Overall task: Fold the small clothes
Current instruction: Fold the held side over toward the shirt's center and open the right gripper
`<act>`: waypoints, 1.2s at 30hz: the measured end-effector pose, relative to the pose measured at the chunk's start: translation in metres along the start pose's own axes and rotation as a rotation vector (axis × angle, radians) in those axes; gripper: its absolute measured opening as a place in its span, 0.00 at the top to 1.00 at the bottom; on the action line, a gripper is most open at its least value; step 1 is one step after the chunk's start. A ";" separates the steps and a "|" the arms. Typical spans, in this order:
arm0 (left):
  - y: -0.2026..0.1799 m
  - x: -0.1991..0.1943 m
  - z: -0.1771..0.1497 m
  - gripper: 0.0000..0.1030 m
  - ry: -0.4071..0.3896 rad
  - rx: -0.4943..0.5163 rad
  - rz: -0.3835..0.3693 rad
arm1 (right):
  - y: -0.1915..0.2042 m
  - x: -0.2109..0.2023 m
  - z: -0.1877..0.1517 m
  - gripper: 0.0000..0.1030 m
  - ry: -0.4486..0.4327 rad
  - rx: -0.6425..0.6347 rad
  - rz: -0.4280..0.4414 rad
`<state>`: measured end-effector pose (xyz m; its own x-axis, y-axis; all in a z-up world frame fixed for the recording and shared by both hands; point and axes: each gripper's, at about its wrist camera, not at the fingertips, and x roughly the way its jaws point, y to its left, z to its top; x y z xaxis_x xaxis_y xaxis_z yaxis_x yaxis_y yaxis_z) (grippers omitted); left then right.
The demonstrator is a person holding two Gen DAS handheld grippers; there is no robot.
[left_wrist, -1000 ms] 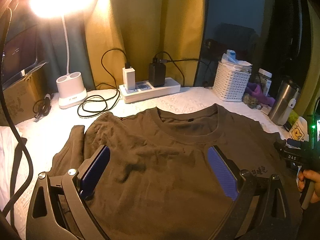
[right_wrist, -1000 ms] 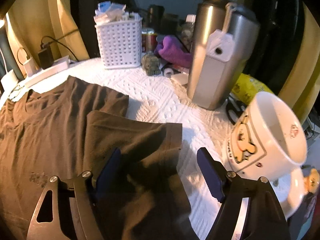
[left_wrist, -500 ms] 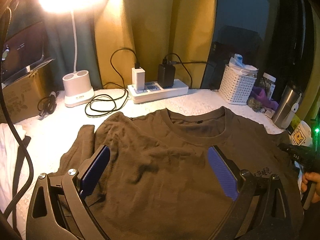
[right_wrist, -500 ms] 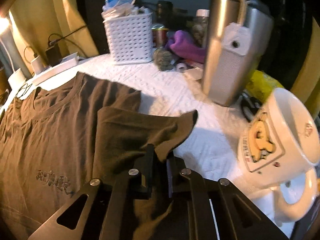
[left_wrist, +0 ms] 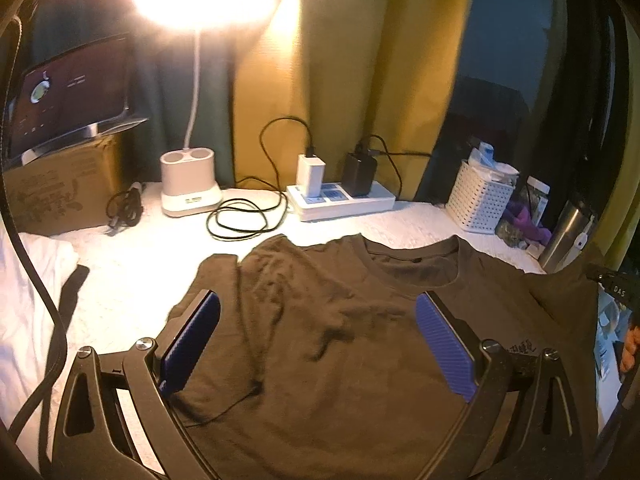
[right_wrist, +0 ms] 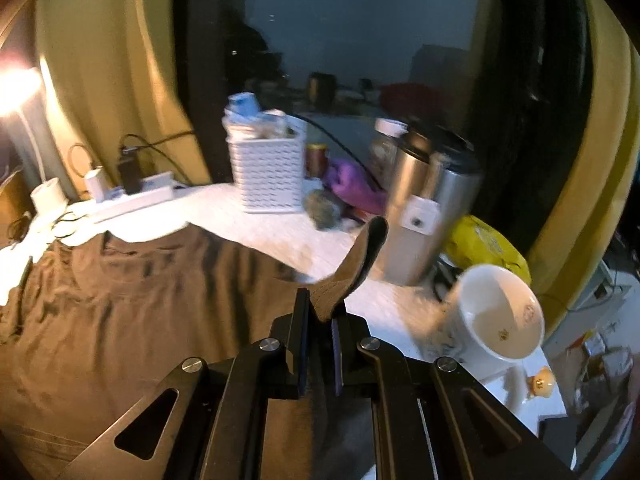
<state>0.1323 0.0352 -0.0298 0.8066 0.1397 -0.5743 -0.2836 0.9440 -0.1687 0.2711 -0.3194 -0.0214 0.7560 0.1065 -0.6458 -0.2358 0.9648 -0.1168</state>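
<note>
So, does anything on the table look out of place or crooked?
Yes. The white mug lies tipped on its side beside the steel flask, close to the shirt. The shirt's sleeve sticks up, pinched in the right gripper.

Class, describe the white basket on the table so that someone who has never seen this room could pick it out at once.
Start at the brown T-shirt spread over the white table. Beyond its collar, follow the yellow curtain to where it meets the dark window. There stands the white basket, the only container with perforated lattice walls, stuffed with packets, unlike the smooth steel flask nearby.
</note>
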 end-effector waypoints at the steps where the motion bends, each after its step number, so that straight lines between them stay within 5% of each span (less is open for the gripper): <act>1: 0.005 -0.002 0.000 0.05 -0.003 -0.005 -0.002 | 0.009 0.000 0.001 0.91 0.002 -0.008 0.007; 25: 0.092 -0.010 -0.023 0.05 0.028 -0.107 0.001 | 0.158 0.062 -0.047 0.88 0.269 -0.147 0.176; 26: 0.092 -0.011 -0.024 0.05 0.029 -0.108 0.003 | 0.163 0.061 -0.050 0.83 0.275 -0.156 0.189; 27: 0.092 -0.012 -0.025 0.05 0.030 -0.109 0.004 | 0.167 0.060 -0.053 0.58 0.276 -0.162 0.205; 28: 0.091 -0.014 -0.026 0.05 0.030 -0.108 0.004 | 0.170 0.059 -0.055 0.19 0.278 -0.162 0.216; 29: 0.090 -0.015 -0.026 0.05 0.029 -0.107 0.003 | 0.172 0.057 -0.057 0.09 0.273 -0.161 0.227; 36: 0.075 -0.026 -0.027 0.05 0.017 -0.080 0.002 | 0.164 0.026 -0.059 0.08 0.215 -0.189 0.257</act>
<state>0.0755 0.0941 -0.0492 0.7974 0.1355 -0.5880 -0.3258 0.9169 -0.2306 0.2161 -0.1727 -0.1024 0.5169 0.2665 -0.8135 -0.5241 0.8499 -0.0546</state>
